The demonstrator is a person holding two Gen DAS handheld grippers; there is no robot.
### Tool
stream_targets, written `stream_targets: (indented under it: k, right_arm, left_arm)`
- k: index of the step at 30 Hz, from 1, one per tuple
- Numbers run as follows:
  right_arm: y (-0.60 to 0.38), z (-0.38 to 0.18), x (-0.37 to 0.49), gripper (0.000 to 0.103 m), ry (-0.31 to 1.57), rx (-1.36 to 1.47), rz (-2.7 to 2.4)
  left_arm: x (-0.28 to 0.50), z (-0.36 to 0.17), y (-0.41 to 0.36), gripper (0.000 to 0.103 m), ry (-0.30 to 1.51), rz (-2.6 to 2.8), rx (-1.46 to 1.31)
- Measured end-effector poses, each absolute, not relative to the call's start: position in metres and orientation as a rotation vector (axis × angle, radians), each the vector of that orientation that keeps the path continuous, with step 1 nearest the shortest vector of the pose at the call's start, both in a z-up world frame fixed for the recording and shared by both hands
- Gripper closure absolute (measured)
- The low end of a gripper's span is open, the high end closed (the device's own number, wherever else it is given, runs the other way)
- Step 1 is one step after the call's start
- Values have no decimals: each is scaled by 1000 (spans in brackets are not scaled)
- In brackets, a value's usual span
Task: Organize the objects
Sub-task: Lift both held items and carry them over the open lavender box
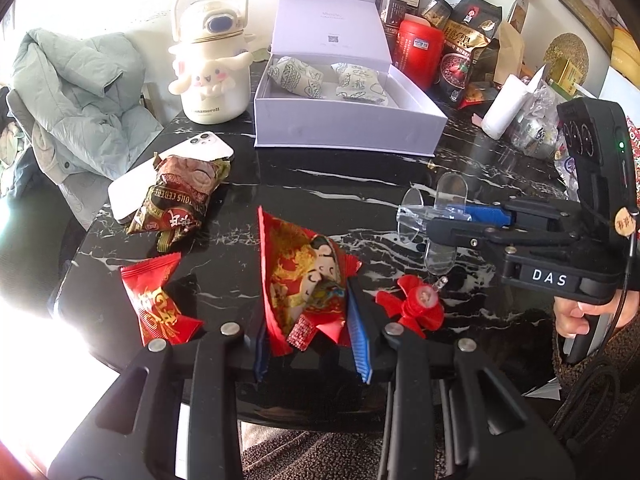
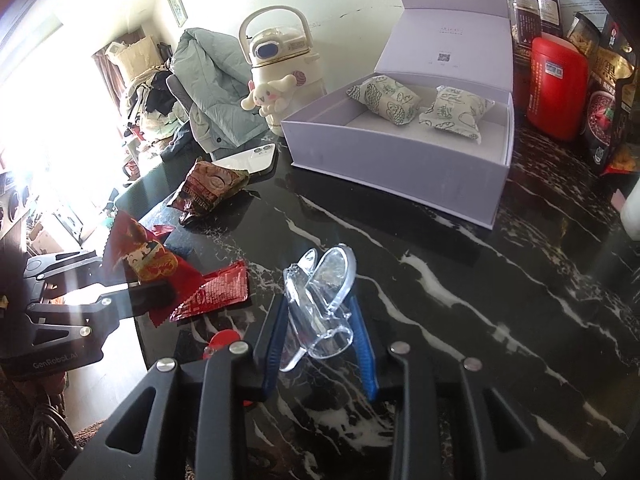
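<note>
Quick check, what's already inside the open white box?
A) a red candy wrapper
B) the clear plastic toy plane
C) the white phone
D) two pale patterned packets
D: two pale patterned packets lie in the open white box; the white phone sits on the table beside it.

we see hard daylight flooding in from the left — in both views that side blows out to pure white, swallowing detail. the black marble table (image 2: 500,280) carries pale glare streaks and soft reflections. fisheye bending curves the edges, with dark vignetted corners. the centre stays fairly sharp; the rim smears — the nearest black parts sit in shade.
</note>
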State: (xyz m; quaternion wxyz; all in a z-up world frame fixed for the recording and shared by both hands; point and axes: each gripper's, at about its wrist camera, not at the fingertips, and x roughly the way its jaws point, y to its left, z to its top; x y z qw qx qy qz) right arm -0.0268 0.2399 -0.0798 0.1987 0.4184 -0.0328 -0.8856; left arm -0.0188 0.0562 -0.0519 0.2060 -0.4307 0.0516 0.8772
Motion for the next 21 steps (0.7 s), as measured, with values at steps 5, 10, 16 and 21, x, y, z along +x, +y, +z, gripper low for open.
stream_targets:
  k: [5,10,16,21]
  right_arm:
    - [240,-71,-30,71,-89,1147,-2473]
    - [240,-60,-33,71,-70,1118,-2465]
    - [244,-45,-41,71,-81,1085,-2443]
    - [248,-32,-44,71,-45,1053,-2465]
  left_arm:
    - [-25,-47,56,72,130,2444,-1196]
    - [-31,-40,58,72,141,2451,-1185]
    - [-42,-29,62,72,147,2460,-1160]
    - [-50,-18,69,72,167,2473,-1130]
